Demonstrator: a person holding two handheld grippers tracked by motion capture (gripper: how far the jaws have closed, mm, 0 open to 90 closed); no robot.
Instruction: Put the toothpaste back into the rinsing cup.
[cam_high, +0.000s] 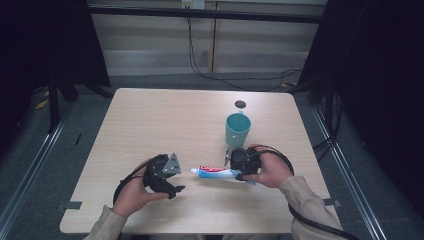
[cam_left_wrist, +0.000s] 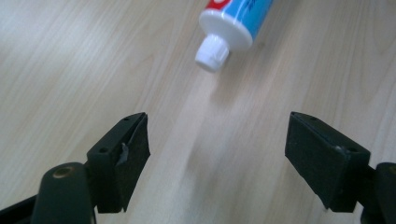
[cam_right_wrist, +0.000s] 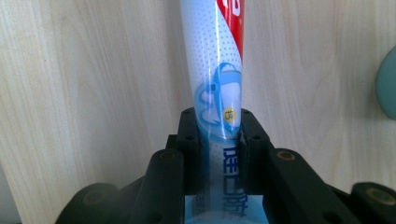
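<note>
On the near right of the table (cam_high: 150, 120): we see the toothpaste tube (cam_high: 218, 172) lying level.
Right gripper (cam_right_wrist: 219, 135): clamped on the tube's flat end.
Left gripper (cam_left_wrist: 217, 149): jaws wide, nothing between them, cap (cam_left_wrist: 212, 52) just beyond.
Teal cup (cam_high: 237, 129): upright, just beyond the right hand (cam_high: 270, 170).

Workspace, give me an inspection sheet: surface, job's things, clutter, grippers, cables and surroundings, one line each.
Surface: light wood table, bare apart from the items below.
Job's things: toothpaste tube, cap on, pointing toward the left gripper; teal cup upright behind it.
Clutter: small dark disc beyond the cup.
Grippers: right gripper shut on the tube's tail end; left gripper open, nothing between its jaws.
Cables: black cable trails from the right gripper.
Surroundings: grey floor, dark curtains at both sides.
</note>
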